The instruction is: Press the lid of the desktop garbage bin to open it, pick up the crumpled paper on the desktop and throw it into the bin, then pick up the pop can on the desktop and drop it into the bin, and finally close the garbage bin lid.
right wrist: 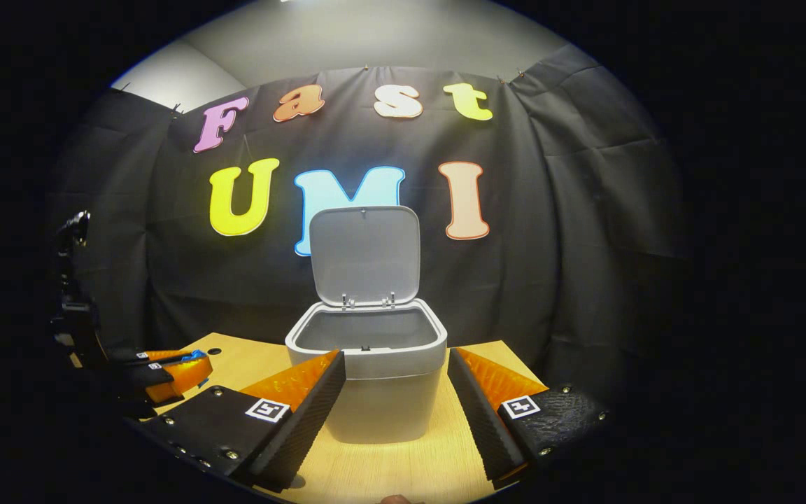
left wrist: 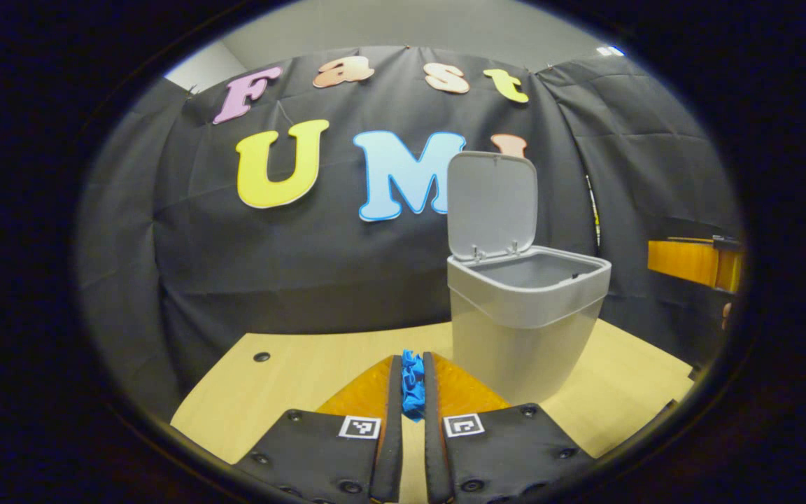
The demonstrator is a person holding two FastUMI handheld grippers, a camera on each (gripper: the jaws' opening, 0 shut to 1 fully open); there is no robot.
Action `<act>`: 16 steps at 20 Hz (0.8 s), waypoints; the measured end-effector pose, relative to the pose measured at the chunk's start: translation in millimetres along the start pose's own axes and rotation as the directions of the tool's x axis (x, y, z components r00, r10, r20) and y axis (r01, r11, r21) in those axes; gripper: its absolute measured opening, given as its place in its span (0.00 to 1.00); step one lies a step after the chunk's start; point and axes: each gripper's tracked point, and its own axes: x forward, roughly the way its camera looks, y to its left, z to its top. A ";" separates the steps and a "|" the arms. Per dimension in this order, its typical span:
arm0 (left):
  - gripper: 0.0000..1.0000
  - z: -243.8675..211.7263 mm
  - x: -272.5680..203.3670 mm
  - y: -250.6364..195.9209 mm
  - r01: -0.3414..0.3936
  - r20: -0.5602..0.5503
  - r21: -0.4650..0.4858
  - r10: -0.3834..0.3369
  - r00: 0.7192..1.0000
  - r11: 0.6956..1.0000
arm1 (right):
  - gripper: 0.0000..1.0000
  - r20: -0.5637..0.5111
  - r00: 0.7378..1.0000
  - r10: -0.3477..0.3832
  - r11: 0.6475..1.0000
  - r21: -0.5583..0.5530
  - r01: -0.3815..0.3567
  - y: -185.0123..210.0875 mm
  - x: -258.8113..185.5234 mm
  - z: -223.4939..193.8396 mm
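A grey desktop bin (left wrist: 525, 329) stands on the wooden table (left wrist: 291, 378) with its lid (left wrist: 492, 203) swung upright and its mouth open. My left gripper (left wrist: 412, 360) is shut on a blue crumpled paper (left wrist: 413, 385), held left of the bin and in front of it. In the right gripper view the bin (right wrist: 368, 392) sits straight ahead, lid (right wrist: 364, 255) up. My right gripper (right wrist: 396, 357) is open, its fingers spread to either side of the bin's front and apart from it. The left gripper (right wrist: 189, 364) appears at the far left with the blue paper (right wrist: 194, 356) in it.
The black cloth wall hangs close behind the bin. A small dark hole (left wrist: 262, 357) marks the tabletop at the left. The other gripper's body (left wrist: 690, 262) shows at the right edge of the left gripper view. Bare table lies left of the bin.
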 end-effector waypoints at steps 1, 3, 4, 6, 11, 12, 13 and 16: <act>0.19 9.3 4.5 -6.0 0.009 0.017 0.009 -0.009 1.000 1.000 | 0.95 -0.001 1.000 -0.006 1.000 0.003 0.006 -3.6 -2.0 -1.4; 0.28 26.1 11.6 -19.9 0.036 0.051 0.019 -0.037 0.998 0.999 | 0.95 -0.003 1.000 -0.019 1.000 0.007 0.019 -8.7 -4.6 -2.0; 0.28 34.6 16.4 -27.1 0.050 0.066 0.019 -0.051 0.997 0.999 | 0.95 -0.002 1.000 -0.028 1.000 0.008 0.028 -12.1 -6.2 -1.7; 0.19 48.4 27.3 -39.7 0.075 0.091 0.021 -0.076 0.993 0.997 | 0.95 -0.004 0.999 -0.046 0.999 0.011 0.046 -20.2 -9.6 -2.6; 0.19 67.0 52.9 -67.6 0.124 0.118 0.016 -0.125 0.985 0.992 | 0.95 -0.011 0.996 -0.092 0.996 0.016 0.092 -37.5 -19.2 -5.9; 0.19 66.4 57.8 -73.0 0.133 0.110 0.007 -0.133 0.985 0.991 | 0.95 -0.013 0.995 -0.099 0.995 0.016 0.099 -40.4 -21.1 -6.6; 0.18 68.4 63.1 -77.4 0.141 0.111 -0.004 -0.140 0.984 0.990 | 0.95 -0.015 0.994 -0.105 0.994 0.017 0.106 -42.5 -23.4 -7.6; 0.27 74.1 79.9 -88.7 0.157 0.114 -0.016 -0.154 0.981 0.988 | 0.95 -0.022 0.992 -0.125 0.992 0.017 0.125 -49.8 -29.4 -8.8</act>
